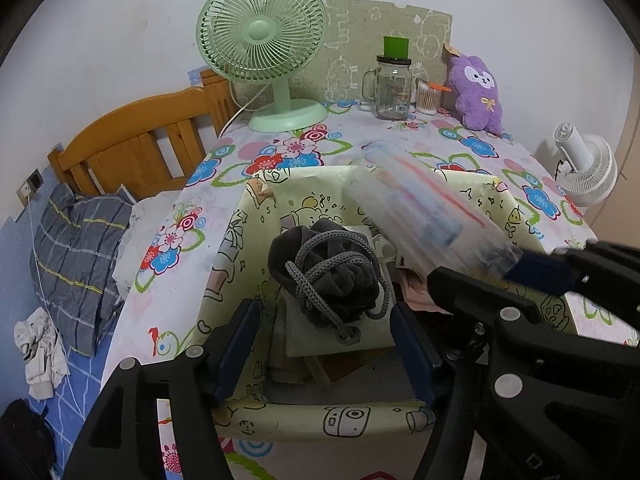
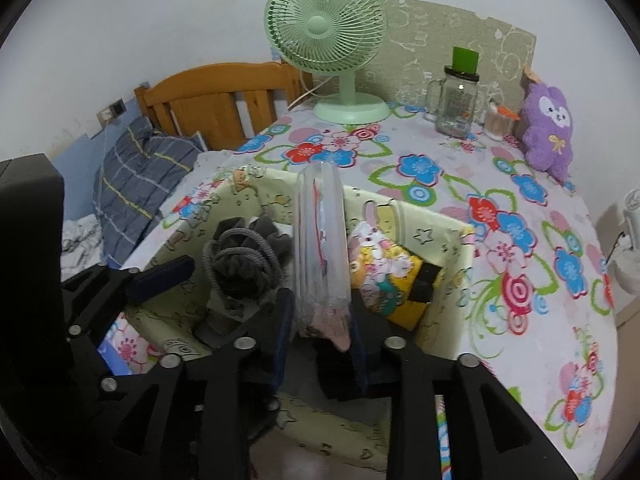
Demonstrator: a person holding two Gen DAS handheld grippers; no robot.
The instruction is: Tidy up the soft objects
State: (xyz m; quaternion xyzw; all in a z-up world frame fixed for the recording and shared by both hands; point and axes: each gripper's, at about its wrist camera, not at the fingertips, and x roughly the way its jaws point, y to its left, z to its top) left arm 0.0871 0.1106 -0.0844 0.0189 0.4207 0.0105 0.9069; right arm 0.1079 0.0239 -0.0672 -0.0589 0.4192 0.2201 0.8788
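Over the cartoon-print box (image 2: 448,300), the right gripper (image 2: 320,344) brackets a clear zip bag (image 2: 320,240), whether pinching it I cannot tell. At nine o'clock the left gripper (image 1: 324,344) gapes empty around a grey drawstring pouch (image 1: 324,272). Released early, the bag could topple outside.

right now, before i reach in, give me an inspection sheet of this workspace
surface: flower-print tablecloth over a table
job's things: cream cartoon-print box holds a dark grey fabric bundle wound with cord, a yellow cartoon pouch and a clear zip bag standing upright
clutter: green desk fan, glass handled jar, purple plush toy
grippers: left gripper open, jaws either side of the bundle; right gripper has the bag's lower end between its jaws, pressure unclear
cables: white fan cord
surroundings: wooden headboard, plaid pillow, white fan
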